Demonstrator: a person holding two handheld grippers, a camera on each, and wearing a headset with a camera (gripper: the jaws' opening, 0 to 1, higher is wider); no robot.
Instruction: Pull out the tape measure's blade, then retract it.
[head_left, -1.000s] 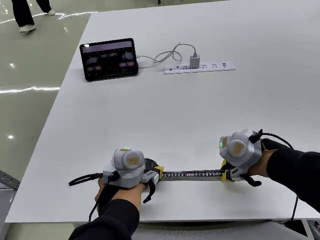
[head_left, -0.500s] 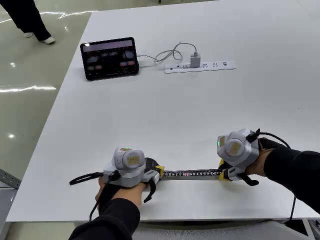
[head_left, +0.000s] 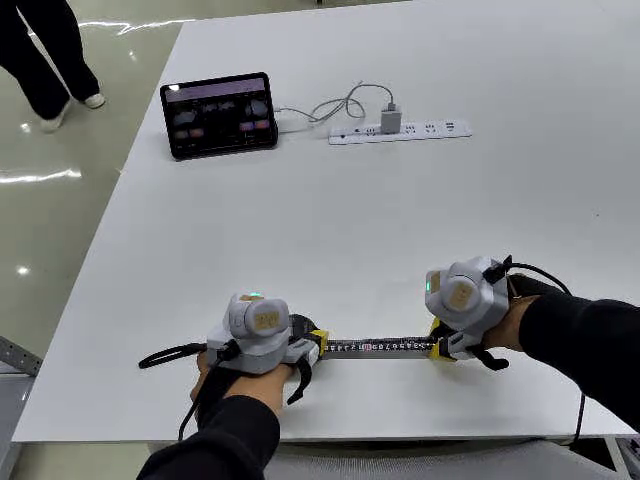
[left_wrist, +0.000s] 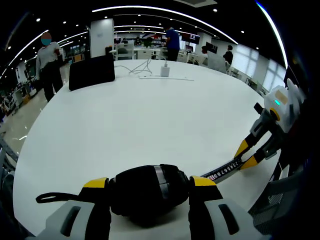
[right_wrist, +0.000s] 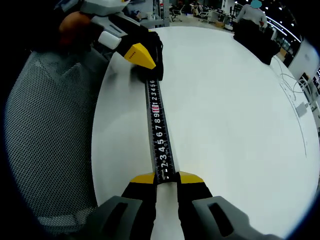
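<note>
We see the tape measure (left_wrist: 150, 195), a black, rounded case, resting on the white table (head_left: 400, 220) close to its near edge and left of the middle. It is clamped between the yellow-tipped jaws of the left gripper (left_wrist: 149, 181). Its blade (right_wrist: 159, 125) is drawn out partway and lies flat and straight along the near edge, printed face up, dark with pale numerals and one red mark. The right gripper (right_wrist: 166, 177) pinches the blade's tip.

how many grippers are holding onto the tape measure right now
2. The left gripper is shut on the black case; the right gripper pinches the tip of the blade, further right along the table.
</note>
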